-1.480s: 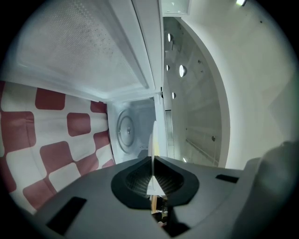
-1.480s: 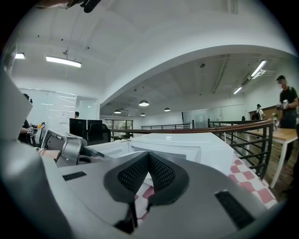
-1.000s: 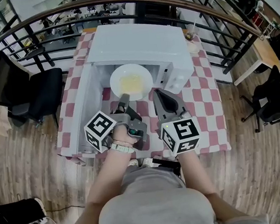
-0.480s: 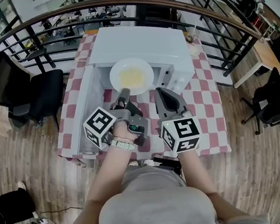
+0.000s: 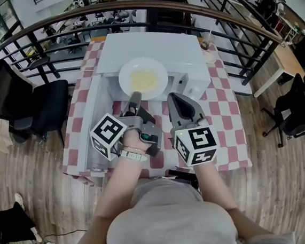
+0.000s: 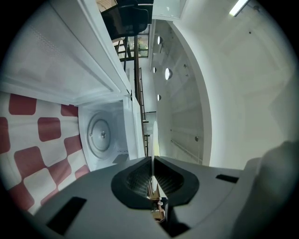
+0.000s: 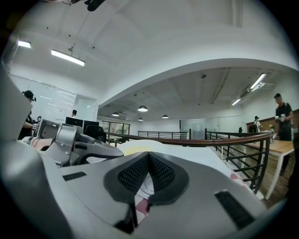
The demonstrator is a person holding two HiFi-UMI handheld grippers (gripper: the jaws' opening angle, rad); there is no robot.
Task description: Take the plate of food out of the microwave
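Observation:
A white plate with yellow food hangs in front of the white microwave, above its open mouth. My left gripper is shut on the plate's near rim and holds it level. In the left gripper view the rim runs edge-on between the closed pads of the left gripper, with the empty cavity and its turntable behind. My right gripper is shut with nothing in it, to the right of the plate and apart from it. The right gripper view shows the right gripper and the plate beyond.
The microwave door stands open to the left. The microwave sits on a table with a red and white checked cloth. A curved railing runs behind, a black chair stands at the left, and a cup is by the microwave's right.
The left gripper has raised the plate: it looks larger and sits higher in front of the microwave. The right gripper has stayed where it was.

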